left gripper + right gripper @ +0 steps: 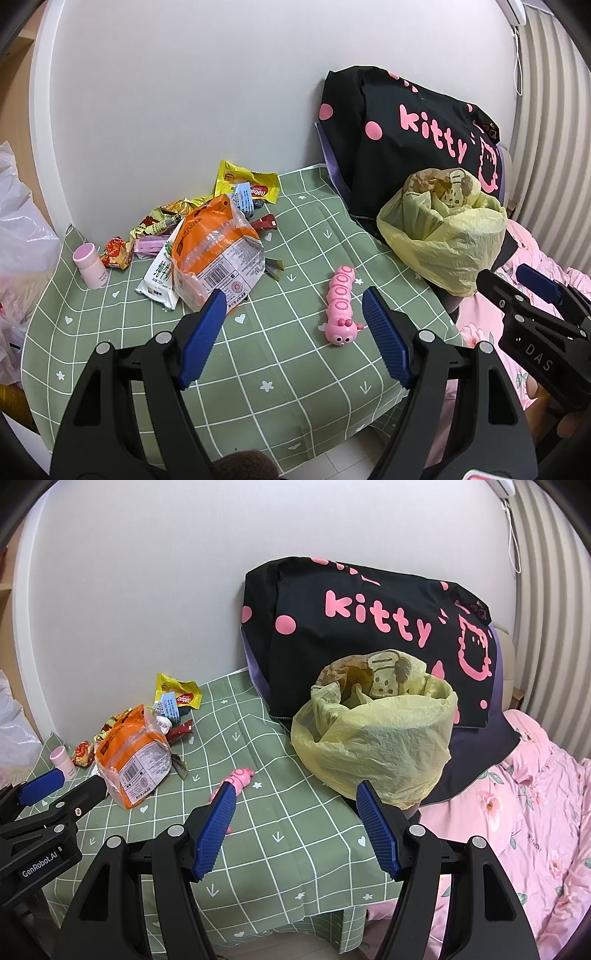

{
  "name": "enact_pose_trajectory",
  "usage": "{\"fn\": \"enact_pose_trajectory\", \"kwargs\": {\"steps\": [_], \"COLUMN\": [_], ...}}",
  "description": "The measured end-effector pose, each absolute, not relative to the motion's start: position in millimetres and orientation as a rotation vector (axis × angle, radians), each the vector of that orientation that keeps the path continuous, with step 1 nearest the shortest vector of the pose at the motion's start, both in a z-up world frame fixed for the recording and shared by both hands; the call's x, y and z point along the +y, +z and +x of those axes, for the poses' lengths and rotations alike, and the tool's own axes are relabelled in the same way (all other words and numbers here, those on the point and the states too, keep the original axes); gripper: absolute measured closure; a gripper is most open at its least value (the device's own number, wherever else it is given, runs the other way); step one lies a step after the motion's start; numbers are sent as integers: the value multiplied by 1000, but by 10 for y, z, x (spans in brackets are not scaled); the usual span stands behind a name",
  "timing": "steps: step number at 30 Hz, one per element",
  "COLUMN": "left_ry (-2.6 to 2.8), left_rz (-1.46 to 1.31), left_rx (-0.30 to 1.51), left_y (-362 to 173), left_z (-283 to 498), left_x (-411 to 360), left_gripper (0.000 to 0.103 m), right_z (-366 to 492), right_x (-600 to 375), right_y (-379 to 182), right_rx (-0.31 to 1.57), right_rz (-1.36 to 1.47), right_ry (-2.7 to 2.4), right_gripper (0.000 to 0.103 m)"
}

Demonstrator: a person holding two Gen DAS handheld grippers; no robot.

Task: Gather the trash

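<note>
A pile of trash lies at the table's back left: a large orange and clear bag (216,254) (135,755), a white milk carton (159,277), a yellow wrapper (245,181) (177,694) and several small wrappers. A yellow plastic bag (443,232) (376,746) stands open at the table's right edge. My left gripper (295,332) is open and empty above the table, near the orange bag. My right gripper (295,827) is open and empty in front of the yellow bag.
A pink caterpillar toy (341,306) (236,781) lies mid-table on the green checked tablecloth (280,387). A pink bottle (90,266) stands at the left. A black "kitty" cushion (369,627) leans on the wall. A pink floral blanket (535,812) lies to the right.
</note>
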State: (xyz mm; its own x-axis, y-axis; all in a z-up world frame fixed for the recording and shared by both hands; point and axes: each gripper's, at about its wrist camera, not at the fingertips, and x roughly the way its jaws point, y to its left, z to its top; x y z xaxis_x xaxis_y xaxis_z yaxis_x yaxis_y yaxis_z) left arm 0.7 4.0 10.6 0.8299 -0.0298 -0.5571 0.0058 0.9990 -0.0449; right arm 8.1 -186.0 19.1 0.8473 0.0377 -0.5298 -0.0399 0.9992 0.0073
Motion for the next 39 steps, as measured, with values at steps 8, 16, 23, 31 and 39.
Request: {"fn": "enact_pose_trajectory", "kwargs": {"steps": [8, 16, 23, 31, 39], "left_ry": [-18, -19, -24, -27, -27], "left_rz": [-42, -42, -44, -44, -45], "left_rx": [591, 591, 587, 585, 585], "left_y": [105, 107, 117, 120, 116], "left_z": [4, 7, 33, 24, 20], "left_x": [38, 41, 36, 19, 12], "left_gripper": [31, 31, 31, 31, 31], "right_z": [83, 87, 86, 60, 56], "right_x": [-1863, -1866, -1879, -1919, -1921], "right_y": [179, 177, 171, 169, 165], "right_rx": [558, 559, 558, 555, 555], "right_rz": [-5, -4, -3, 4, 3], "right_ry": [36, 37, 34, 28, 28], "right_gripper": [39, 39, 39, 39, 39]}}
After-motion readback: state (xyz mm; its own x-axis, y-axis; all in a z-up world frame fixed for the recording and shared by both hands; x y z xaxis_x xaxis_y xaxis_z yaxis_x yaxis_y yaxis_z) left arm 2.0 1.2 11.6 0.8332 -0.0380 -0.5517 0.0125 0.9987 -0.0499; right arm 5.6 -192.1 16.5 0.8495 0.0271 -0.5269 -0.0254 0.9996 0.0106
